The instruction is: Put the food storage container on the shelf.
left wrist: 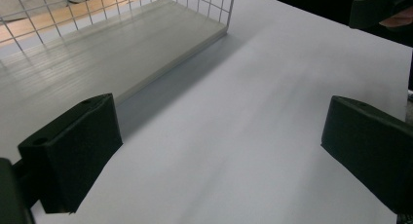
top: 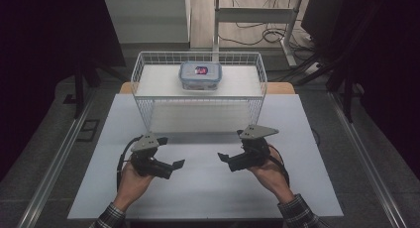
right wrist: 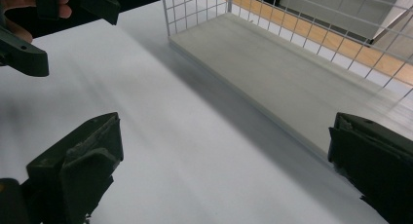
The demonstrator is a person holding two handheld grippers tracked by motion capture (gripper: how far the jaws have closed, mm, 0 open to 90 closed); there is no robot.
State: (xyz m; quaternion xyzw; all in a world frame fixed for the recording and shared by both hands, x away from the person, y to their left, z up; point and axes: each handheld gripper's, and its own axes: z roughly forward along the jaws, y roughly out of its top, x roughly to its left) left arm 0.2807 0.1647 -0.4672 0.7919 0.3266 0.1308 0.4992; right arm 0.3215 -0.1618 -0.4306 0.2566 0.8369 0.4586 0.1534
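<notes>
While the container (top: pixel 200 75) sits in the basket (top: pixel 148 109), left tool (top: pixel 177 164) and right tool (top: pixel 221 157) gape empty.

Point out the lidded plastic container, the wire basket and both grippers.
plastic container (top: pixel 200 75), high view, its lid.
wire basket (top: pixel 198 53), high view, far rim.
left gripper (top: pixel 174 166), high view, between jaw tips.
right gripper (top: pixel 224 157), high view, between jaw tips.

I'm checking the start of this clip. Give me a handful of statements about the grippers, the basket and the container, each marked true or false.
1. The left gripper is open and holds nothing. True.
2. The right gripper is shut on the container. False: it is open and empty.
3. The lidded container sits inside the wire basket. True.
4. The container lies on the white table between the grippers. False: the table is bare there.
5. Both grippers point toward each other. True.
</notes>
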